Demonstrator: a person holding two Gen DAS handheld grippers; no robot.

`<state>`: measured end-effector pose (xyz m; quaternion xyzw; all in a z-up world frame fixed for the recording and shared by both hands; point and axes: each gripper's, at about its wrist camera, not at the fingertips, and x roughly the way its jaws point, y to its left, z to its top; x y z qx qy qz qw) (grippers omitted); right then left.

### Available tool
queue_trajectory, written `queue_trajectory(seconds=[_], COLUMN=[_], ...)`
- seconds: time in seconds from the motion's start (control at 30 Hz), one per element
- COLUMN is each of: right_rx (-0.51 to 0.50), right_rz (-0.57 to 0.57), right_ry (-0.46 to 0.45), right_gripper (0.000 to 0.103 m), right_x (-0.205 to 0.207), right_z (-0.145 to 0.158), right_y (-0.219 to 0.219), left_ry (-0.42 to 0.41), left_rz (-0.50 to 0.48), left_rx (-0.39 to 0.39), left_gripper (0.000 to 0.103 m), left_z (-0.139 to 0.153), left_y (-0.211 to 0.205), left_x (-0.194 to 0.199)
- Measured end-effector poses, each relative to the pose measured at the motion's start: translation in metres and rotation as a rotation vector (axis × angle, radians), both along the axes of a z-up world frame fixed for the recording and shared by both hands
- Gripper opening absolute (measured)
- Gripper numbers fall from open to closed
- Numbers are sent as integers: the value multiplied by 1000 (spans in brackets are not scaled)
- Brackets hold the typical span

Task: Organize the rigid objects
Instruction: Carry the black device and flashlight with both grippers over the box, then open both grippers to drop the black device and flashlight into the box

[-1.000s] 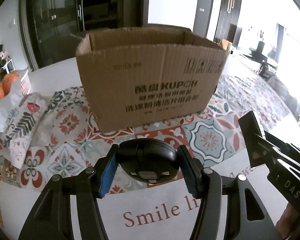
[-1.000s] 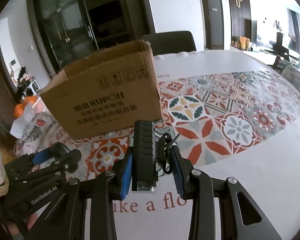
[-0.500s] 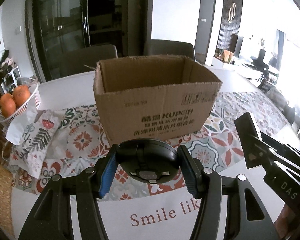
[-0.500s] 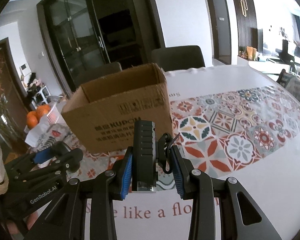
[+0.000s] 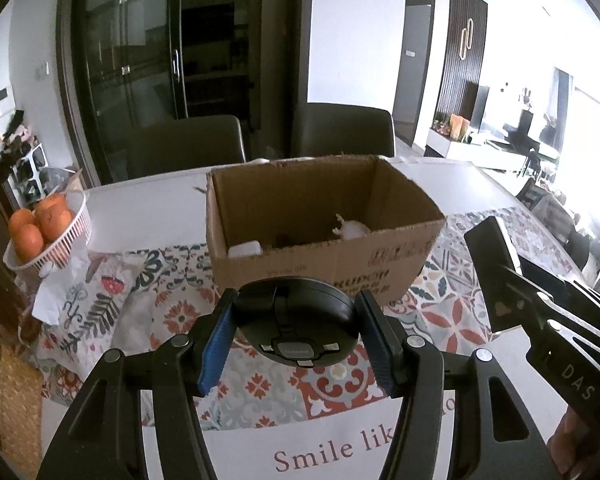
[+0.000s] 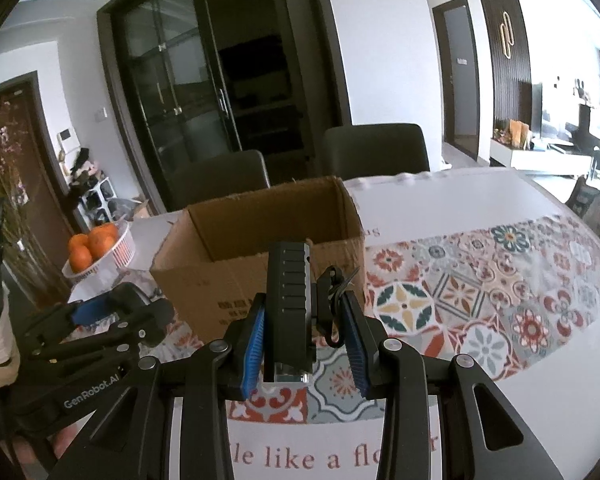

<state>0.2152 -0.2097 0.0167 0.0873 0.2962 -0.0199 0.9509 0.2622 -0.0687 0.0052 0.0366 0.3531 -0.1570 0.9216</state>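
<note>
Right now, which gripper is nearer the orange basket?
Left. The left gripper is beside the basket, which sits off its left; the right gripper is farther right, past the box.

Brown box point(image 5: 324, 268), black mouse point(image 5: 296, 320), blue pads point(image 5: 216, 340), orange fruit point(image 5: 36, 220) (upper left), red-and-teal floral tile cloth point(image 6: 480, 300)

One cardboard box point(image 5: 324, 240), two chairs point(image 5: 188, 144) — three oranges point(image 5: 36, 220) (basketed), two grippers point(image 5: 294, 344).

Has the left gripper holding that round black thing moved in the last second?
Yes. The left gripper has risen: the cardboard box now sits lower in its view, with the inside showing.
</note>
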Motion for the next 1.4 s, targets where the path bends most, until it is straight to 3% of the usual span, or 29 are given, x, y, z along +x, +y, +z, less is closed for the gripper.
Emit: queue_trajectory(seconds=[0.27,0.73,1.1,1.4], right_rx=[-18,-43,-37,-14], right_rz=[12,67,94,128], right_ry=[-21,1,63,171], right_gripper=[37,37,37,37], right_x=[18,65,105,142], right_z=[18,34,29,17], right_y=[-2,-1,-5,-9], left_ry=[-31,-14,61,123], left_rz=[-8,4,7,23], left_rx=[34,37,43,66], left_gripper=[58,58,58,58], left_z=[20,34,29,20], left_y=[-5,-8,-9,-14], left_x=[16,58,93,123])
